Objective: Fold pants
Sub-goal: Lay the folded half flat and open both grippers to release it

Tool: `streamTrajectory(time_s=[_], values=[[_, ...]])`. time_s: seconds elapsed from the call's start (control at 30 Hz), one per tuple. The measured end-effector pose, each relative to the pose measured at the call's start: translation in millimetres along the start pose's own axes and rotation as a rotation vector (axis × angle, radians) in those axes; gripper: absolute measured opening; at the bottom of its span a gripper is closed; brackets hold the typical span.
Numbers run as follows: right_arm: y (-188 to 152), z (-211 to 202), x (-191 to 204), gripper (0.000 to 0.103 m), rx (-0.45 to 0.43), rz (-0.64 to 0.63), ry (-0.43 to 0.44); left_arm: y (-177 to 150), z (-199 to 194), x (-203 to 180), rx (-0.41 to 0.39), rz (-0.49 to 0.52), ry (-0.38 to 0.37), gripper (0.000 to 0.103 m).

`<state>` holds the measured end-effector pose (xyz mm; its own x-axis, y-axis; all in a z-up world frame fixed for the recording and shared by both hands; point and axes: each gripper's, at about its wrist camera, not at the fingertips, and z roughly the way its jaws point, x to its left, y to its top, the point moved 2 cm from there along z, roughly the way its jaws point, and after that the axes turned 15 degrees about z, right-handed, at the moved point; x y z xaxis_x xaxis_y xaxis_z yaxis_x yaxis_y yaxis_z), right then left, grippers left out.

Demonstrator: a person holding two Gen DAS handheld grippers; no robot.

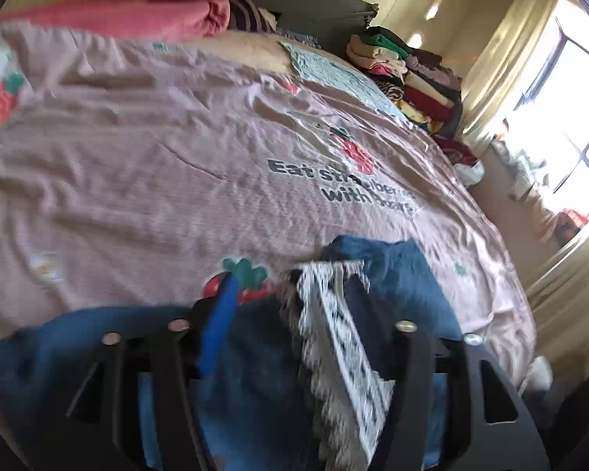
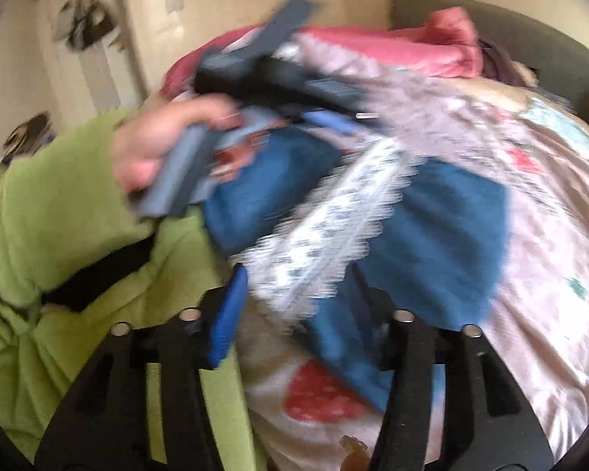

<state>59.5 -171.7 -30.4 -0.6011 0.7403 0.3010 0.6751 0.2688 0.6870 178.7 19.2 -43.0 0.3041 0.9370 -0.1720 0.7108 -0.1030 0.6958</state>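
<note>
Blue pants [image 1: 255,373] with a white lace side stripe [image 1: 341,337] lie bunched on the pink bedspread [image 1: 157,157] at the near edge. My left gripper [image 1: 294,314] stands open over them, and the lace stripe runs loosely between its fingers. In the right wrist view the same pants [image 2: 432,212] and stripe [image 2: 333,216] are blurred. My right gripper [image 2: 302,318] is open too, with cloth lying between its fingers but not pinched. A hand [image 2: 157,145] in a green sleeve [image 2: 59,216] holds the left gripper's handle [image 2: 184,180] above the far end of the pants.
A stack of folded clothes [image 1: 412,78] sits at the bed's far right corner. A rolled pink blanket [image 1: 157,11] lies by the grey headboard [image 1: 314,4]. Curtains and a bright window [image 1: 569,117] are to the right. The person's green-clad body [image 2: 98,353] is close on the left.
</note>
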Motion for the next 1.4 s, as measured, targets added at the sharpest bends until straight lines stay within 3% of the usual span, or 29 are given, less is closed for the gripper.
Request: streamTrajectory(time_s=[0.13, 0.2, 0.37, 0.43, 0.47, 0.5, 0.53, 0.57, 0.67, 0.77, 0.87, 0.93, 1.23, 1.33, 1.4], values=[[0.0, -11.1, -28.0, 0.049, -0.033, 0.093, -0.085, -17.5, -25.9, -22.0, 0.001, 0.088, 0.051, 0.077], [-1.4, -15.7, -40.6, 0.059, -0.054, 0.134, -0.128, -27.0, -37.1, -32.2, -0.003, 0.117, 0.074, 0.094], [-3.8, -25.1, -53.3, 0.061, -0.1, 0.16, -0.163, -42.6, -59.3, -57.2, -0.026, 0.18, 0.088, 0.094], [-4.7, -25.7, -49.8, 0.06, -0.106, 0.144, -0.143, -49.4, -64.8, -67.0, -0.039, 0.191, 0.062, 0.091], [-5.7, -27.3, -46.4, 0.052, -0.107, 0.132, -0.136, -52.8, -65.5, -71.6, -0.037, 0.193, 0.042, 0.074], [-6.7, -27.1, -42.7, 0.046, -0.096, 0.115, -0.122, -55.7, -64.5, -75.0, -0.027, 0.197, 0.021, 0.046], [-7.7, -25.5, -39.9, 0.044, -0.085, 0.103, -0.117, -58.8, -62.4, -78.0, -0.009, 0.203, 0.007, 0.036], [-8.2, -23.2, -37.8, 0.039, -0.078, 0.096, -0.113, -61.2, -60.4, -80.1, 0.006, 0.205, 0.002, 0.029], [-13.1, -13.6, -31.3, 0.031, -0.042, 0.073, -0.091, -69.4, -56.5, -92.0, 0.032, 0.215, -0.047, 0.022], [-19.4, 1.1, -27.7, 0.03, 0.004, 0.052, -0.102, -82.5, -41.3, -104.1, 0.095, 0.259, -0.041, 0.022], [-30.9, 20.1, -36.4, 0.03, 0.09, 0.055, -0.171, -99.6, -19.7, -109.0, 0.192, 0.31, -0.017, 0.022], [-38.2, 26.5, -44.5, 0.028, 0.12, 0.061, -0.209, -104.2, -16.5, -109.2, 0.193, 0.321, -0.013, 0.022], [-39.2, 23.5, -48.0, 0.028, 0.119, 0.121, -0.182, -101.6, -20.0, -105.9, 0.187, 0.291, -0.033, 0.023], [-34.7, 16.1, -50.7, 0.03, 0.109, 0.162, -0.156, -99.1, -25.7, -105.3, 0.178, 0.268, -0.049, 0.03], [-32.1, 11.5, -51.1, 0.031, 0.098, 0.172, -0.159, -97.9, -28.0, -105.2, 0.174, 0.266, -0.039, 0.044]])
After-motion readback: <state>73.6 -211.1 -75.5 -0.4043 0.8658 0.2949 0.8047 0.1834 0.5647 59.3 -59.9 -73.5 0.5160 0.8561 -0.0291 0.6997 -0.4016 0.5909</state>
